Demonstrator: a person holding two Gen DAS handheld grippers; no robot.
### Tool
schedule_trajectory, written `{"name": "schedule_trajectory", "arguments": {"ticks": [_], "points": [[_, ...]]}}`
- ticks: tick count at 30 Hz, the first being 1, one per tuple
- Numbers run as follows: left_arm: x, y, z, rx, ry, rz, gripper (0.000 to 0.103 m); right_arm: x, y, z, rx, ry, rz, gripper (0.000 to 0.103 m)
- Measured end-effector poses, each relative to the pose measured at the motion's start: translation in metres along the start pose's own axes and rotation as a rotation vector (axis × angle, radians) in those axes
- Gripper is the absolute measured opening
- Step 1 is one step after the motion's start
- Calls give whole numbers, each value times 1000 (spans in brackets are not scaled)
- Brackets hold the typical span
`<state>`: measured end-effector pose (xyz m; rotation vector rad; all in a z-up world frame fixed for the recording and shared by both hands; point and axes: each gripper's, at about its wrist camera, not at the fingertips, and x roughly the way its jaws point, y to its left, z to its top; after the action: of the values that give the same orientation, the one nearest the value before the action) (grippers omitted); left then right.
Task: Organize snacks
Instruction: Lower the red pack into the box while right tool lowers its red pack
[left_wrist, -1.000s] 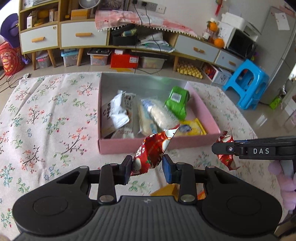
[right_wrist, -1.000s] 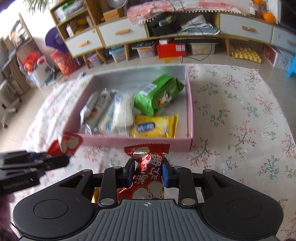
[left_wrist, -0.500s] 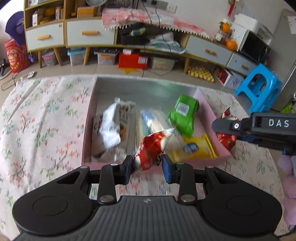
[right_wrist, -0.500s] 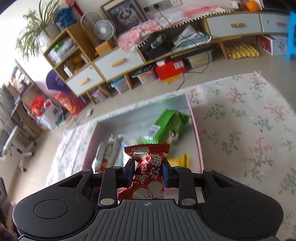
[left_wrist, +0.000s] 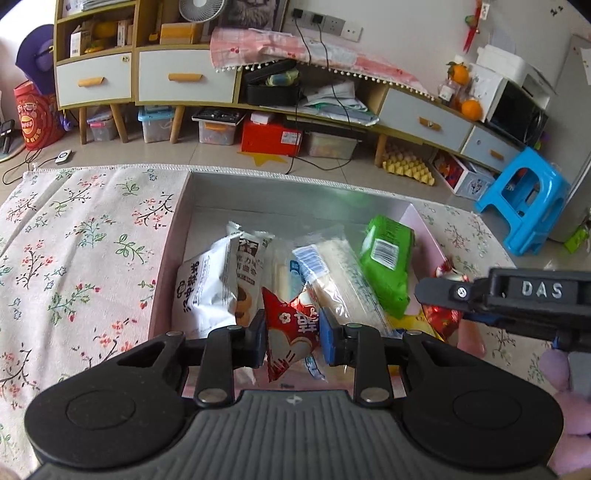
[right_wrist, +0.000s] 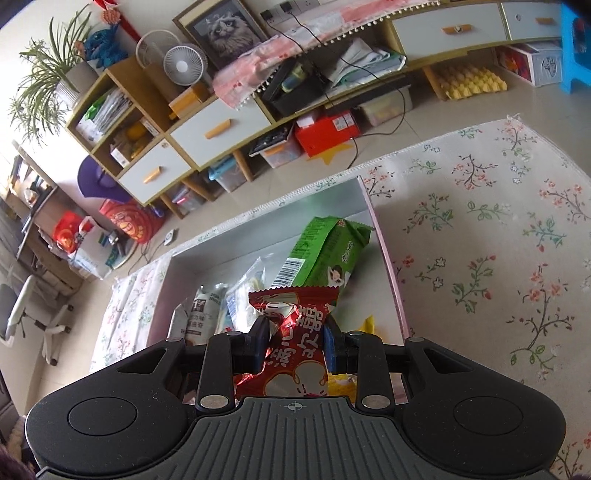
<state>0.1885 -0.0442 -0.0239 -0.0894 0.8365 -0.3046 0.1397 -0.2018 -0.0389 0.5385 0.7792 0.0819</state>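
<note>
Left wrist view. Left gripper (left_wrist: 291, 338) clamped on a red snack packet (left_wrist: 290, 328), packet held above the near end of the pink box (left_wrist: 162, 280). Box set on a floral cloth (left_wrist: 74, 258) spread over the surface. Inside the box: white packet (left_wrist: 207, 291) at left, brown-print biscuit packet (left_wrist: 253, 266) just beside it, clear wafer packet (left_wrist: 340, 273) in the middle, green packet (left_wrist: 388, 266) at right, a yellow packet (left_wrist: 410, 321) partly hidden near the right corner. Right gripper (left_wrist: 439, 295) entering from the right edge, over the box's right wall, a second red packet (left_wrist: 443, 317) pinched at its tip. Beyond the cloth: tiled floor (left_wrist: 332, 173), long wooden sideboard (left_wrist: 184, 77) with white drawers, red box (left_wrist: 271, 136) and clear bins beneath, yellow egg tray (left_wrist: 406, 168), blue stool (left_wrist: 524, 199), microwave (left_wrist: 517, 110) with oranges alongside.

Right wrist view. Right gripper (right_wrist: 293, 345) closed on the red packet (right_wrist: 295, 347), white Chinese lettering facing up, packet above the box's near right corner. Green packet (right_wrist: 325, 254) lying tilted against the pink right wall (right_wrist: 388, 266); yellow packet (right_wrist: 365, 326) showing just past the right finger. Floral cloth (right_wrist: 498, 240) wide and bare to the right. Room behind: small white fan (right_wrist: 183, 66), framed cat picture (right_wrist: 221, 35), potted plant (right_wrist: 48, 81), sideboard drawers (right_wrist: 218, 129), red box (right_wrist: 328, 131), office chair (right_wrist: 26, 314) at far left.
</note>
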Motion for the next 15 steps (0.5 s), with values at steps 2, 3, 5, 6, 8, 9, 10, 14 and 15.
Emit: {"name": "schedule_trajectory", "arguments": {"ticks": [2, 3, 5, 6, 8, 9, 10, 14, 15], "points": [[2, 4, 1, -15, -10, -2, 26, 2, -1, -1, 1, -4, -3, 28], [3, 5, 0, -18, -16, -3, 26, 3, -2, -1, 3, -6, -4, 28], [5, 6, 0, -19, -31, 5, 27, 5, -4, -3, 6, -5, -11, 28], [6, 6, 0, -16, -40, 8, 27, 6, -5, -3, 6, -7, -18, 28], [7, 6, 0, -12, -55, 12, 27, 8, -7, -4, 10, -13, -28, 29], [8, 5, 0, -7, -64, 15, 28, 8, -8, -4, 13, -14, -27, 29], [8, 4, 0, -3, -68, 20, 30, 9, -9, -4, 16, -13, -25, 29], [4, 1, -1, 11, -65, 29, 36, 7, -8, -4, 9, -15, -8, 34], [3, -2, -1, 27, -63, 33, 42, 6, -7, -4, 2, -14, -2, 34]]}}
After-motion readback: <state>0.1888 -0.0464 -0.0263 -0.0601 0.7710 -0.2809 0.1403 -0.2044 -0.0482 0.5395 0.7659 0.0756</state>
